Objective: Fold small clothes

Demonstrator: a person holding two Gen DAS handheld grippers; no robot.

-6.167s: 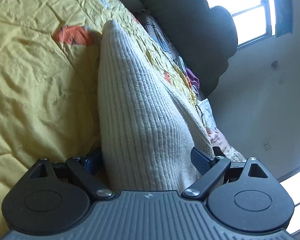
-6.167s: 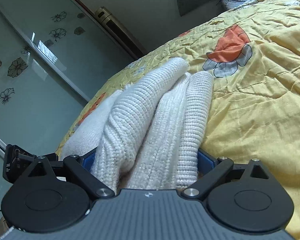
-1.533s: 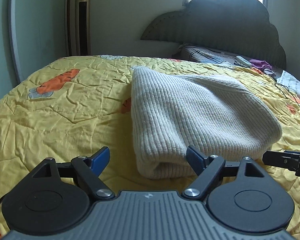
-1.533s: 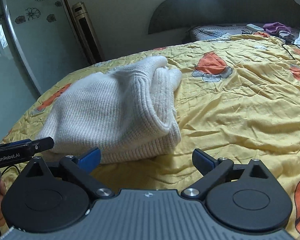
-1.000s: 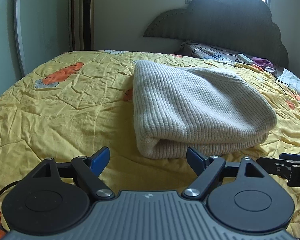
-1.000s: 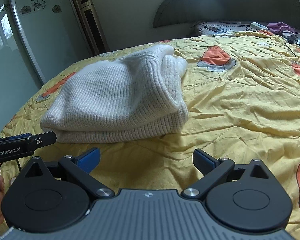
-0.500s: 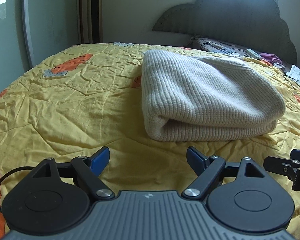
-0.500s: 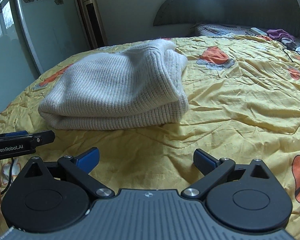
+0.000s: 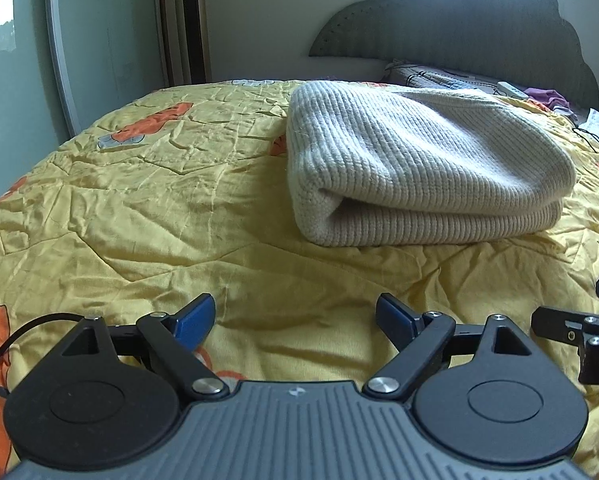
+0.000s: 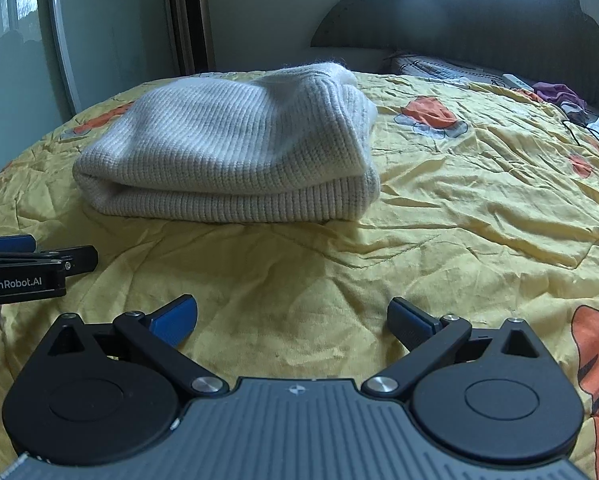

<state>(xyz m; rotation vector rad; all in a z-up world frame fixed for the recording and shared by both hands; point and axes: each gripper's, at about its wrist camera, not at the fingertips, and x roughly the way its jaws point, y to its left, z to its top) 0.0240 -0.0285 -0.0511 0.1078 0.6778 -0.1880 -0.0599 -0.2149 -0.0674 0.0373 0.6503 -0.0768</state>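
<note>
A cream ribbed knit sweater [image 9: 419, 168] lies folded in a thick bundle on the yellow quilt [image 9: 159, 208]; it also shows in the right wrist view [image 10: 235, 152]. My left gripper [image 9: 295, 316] is open and empty, low over the quilt, a short way in front of the sweater. My right gripper [image 10: 291, 316] is open and empty, also in front of the sweater and apart from it. The right gripper's tip shows at the right edge of the left wrist view [image 9: 571, 328]. The left gripper shows at the left edge of the right wrist view [image 10: 31, 268].
The bed has a dark scalloped headboard [image 9: 459, 24] with a patterned pillow [image 9: 431, 76], a remote [image 9: 509, 89] and purple cloth [image 10: 559, 94] near it. A tall air conditioner [image 9: 187, 24] and a glass sliding door [image 9: 15, 60] stand at the left. A black cable [image 10: 591, 136] lies at right.
Both grippers let go of the sweater, which now lies folded on the quilt. Over the last second both have drawn back from it and stayed open.
</note>
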